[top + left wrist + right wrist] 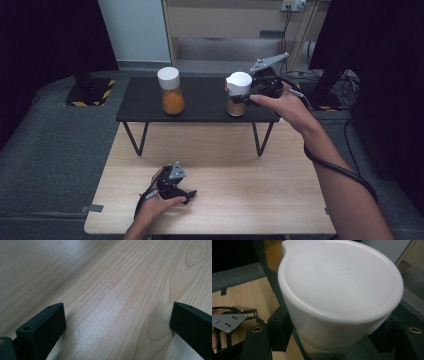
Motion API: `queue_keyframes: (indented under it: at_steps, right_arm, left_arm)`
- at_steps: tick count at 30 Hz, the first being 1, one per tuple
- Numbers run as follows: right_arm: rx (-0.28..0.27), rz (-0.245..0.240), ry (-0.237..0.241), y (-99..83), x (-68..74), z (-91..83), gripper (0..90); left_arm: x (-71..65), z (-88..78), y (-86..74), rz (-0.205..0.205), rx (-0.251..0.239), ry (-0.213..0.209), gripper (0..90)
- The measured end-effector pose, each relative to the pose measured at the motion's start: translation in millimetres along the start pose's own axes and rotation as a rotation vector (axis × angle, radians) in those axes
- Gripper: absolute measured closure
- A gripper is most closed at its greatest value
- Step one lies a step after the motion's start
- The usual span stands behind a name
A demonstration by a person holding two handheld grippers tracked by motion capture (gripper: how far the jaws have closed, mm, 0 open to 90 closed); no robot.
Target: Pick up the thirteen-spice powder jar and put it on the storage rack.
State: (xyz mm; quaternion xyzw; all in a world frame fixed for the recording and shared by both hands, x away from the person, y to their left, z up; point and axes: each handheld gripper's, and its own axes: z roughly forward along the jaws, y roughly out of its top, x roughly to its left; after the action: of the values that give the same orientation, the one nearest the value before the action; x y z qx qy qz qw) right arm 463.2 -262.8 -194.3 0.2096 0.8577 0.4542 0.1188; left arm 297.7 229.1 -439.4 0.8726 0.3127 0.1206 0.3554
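A jar with a white lid (238,84) and brownish contents stands at the right end of a low black shelf (140,100). My right gripper (251,91) is shut on it from the right, its black jaws pressed to both sides just under the lid (339,282). A second jar (171,92), holding orange powder under a white cap, stands at the shelf's middle left, and its orange side (273,253) shows behind the lid. My left gripper (186,196) rests on the wooden table (240,195) near the front edge. Its jaws stand open over bare wood (117,322).
The shelf stands on thin black legs (134,141) over the table's far half. Grey floor surrounds the table. A wooden cabinet (225,20) and cables lie beyond the shelf. The left gripper's grey plate (227,323) appears low at the left of the right gripper view.
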Motion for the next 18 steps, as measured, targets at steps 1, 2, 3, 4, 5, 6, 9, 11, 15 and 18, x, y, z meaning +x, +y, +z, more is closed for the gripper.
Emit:
queue_keyframes:
  at_steps: [1,2,3,4,5,6,9,11,15,18]
  right_arm:
    - [-0.001,0.000,-0.001,-0.1,0.1,0.0,31.0]
    - [-0.001,0.000,-0.002,-0.4,0.4,0.2,30.9]
    - [0.000,-0.002,-0.004,-0.3,0.8,0.4,30.7]
    - [0.002,-0.004,-0.006,-0.2,1.1,0.5,30.7]
    - [0.001,-0.004,-0.006,-0.4,0.9,0.5,30.7]
    - [0.001,-0.004,-0.005,-0.4,0.9,0.5,30.5]
    - [0.010,-0.019,-0.009,0.7,1.9,1.2,26.0]
    - [0.016,-0.027,-0.017,1.2,4.1,1.4,22.1]
    - [0.020,-0.033,-0.027,0.9,5.9,-0.1,17.2]
    - [0.023,-0.035,-0.034,0.8,6.7,-2.0,13.7]
  left_arm:
    - [0.0,0.0,0.0,0.000,0.000,0.000,0.0]
    - [0.0,0.0,0.0,0.000,0.000,0.000,0.0]
    - [0.0,0.0,0.0,0.000,0.000,0.000,0.0]
    - [0.0,0.0,0.0,0.000,0.000,0.000,0.0]
    - [0.0,0.0,0.0,0.000,0.000,0.000,0.0]
    - [0.0,0.0,0.0,0.000,0.000,0.000,0.0]
    - [0.0,0.0,0.0,0.000,0.000,0.000,0.0]
    - [0.0,0.0,0.0,0.000,0.000,0.000,0.0]
    - [0.0,0.0,0.0,0.000,0.000,0.000,0.0]
    - [0.0,0.0,0.0,0.000,0.000,0.000,0.0]
